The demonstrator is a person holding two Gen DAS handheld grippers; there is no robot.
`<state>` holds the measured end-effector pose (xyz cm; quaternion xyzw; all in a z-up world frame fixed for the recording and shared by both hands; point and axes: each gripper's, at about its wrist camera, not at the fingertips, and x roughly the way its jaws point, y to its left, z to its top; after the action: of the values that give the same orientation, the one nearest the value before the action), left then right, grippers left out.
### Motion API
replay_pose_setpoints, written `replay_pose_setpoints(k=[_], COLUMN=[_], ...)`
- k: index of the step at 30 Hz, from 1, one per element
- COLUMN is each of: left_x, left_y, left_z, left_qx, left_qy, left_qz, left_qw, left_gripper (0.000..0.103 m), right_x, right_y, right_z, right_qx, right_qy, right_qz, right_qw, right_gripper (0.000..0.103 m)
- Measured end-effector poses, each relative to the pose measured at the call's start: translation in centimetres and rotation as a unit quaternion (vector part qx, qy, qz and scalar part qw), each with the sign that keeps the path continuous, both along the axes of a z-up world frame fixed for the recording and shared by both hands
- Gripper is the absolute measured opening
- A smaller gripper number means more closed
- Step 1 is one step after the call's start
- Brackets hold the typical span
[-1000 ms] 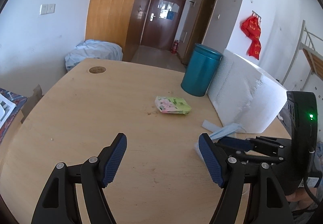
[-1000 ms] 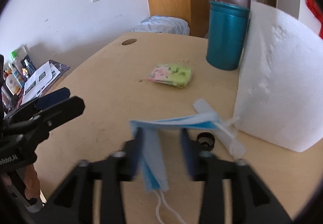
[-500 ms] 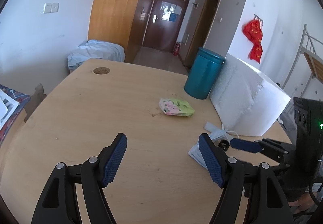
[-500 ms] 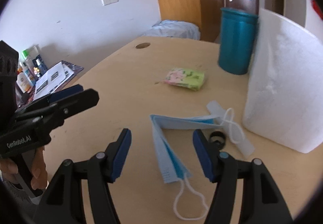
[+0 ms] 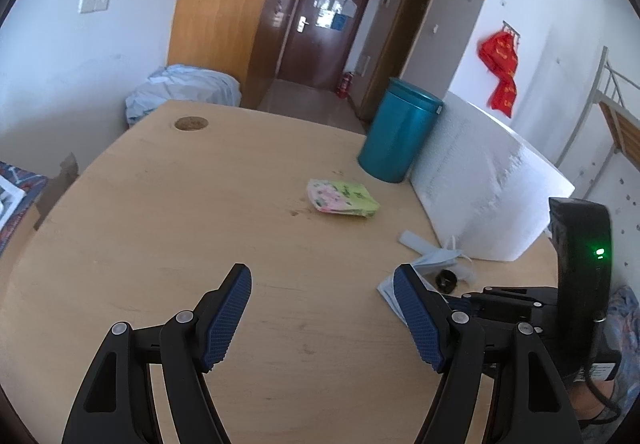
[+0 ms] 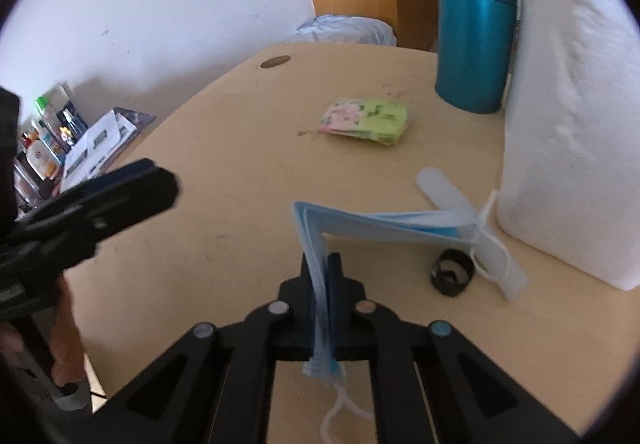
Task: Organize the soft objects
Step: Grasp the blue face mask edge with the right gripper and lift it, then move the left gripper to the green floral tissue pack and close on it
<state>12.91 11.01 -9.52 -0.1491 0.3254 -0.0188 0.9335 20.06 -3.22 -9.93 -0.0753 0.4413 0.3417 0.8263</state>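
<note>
Right gripper pinches the folded blue face mask; left gripper waits open.

The right gripper (image 6: 322,284) is shut tight on one end of the face mask (image 6: 372,222), likely so it can lift it; the other end lies at 2 o'clock by the bottle cap (image 6: 452,271). The left gripper (image 5: 322,318) holds nothing, its fingers wide apart. Farther on the wooden table (image 5: 192,204), at 12 o'clock, lies a green tissue pack (image 6: 366,120), then a teal can (image 6: 474,44) beside a white foam block (image 6: 576,116). A brown door (image 5: 320,32) stands far back.

A teal cylindrical bin (image 5: 400,136) stands on the wooden tabletop (image 5: 180,212), touching a white foam block (image 5: 484,196). A small black ring, perhaps a cap (image 6: 452,271), lies near the block.
</note>
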Motion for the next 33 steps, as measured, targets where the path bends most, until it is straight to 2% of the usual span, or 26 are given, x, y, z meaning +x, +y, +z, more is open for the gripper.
replay_pose_setpoints(k=[9, 13, 23, 33], left_x=[3.3, 5.0, 9.2, 13.9], left_y=[-2.4, -3.4, -5.9, -4.3], left_z=[1.4, 1.2, 0.6, -2.3], left_qx=[0.025, 0.041, 0.084, 0.074], left_qy=[-0.007, 0.003, -0.005, 0.035], left_qz=[-0.044, -0.057, -0.096, -0.072], left_qw=[0.9987, 0.9975, 0.9918, 0.9940], left_gripper=[0.075, 0.075, 0.074, 0.074], right_x=[-0.6, -0.8, -1.0, -0.7], right_y=[-2.4, -3.3, -5.6, -6.3], right_z=[1.1, 1.3, 2.0, 1.7], right_qx=[0.032, 0.042, 0.062, 0.066], right_qy=[-0.009, -0.009, -0.014, -0.009], right_qz=[-0.016, -0.021, -0.040, -0.042], right_qw=[0.999, 0.999, 0.997, 0.997], right_gripper=[0.007, 0.007, 0.007, 0.007])
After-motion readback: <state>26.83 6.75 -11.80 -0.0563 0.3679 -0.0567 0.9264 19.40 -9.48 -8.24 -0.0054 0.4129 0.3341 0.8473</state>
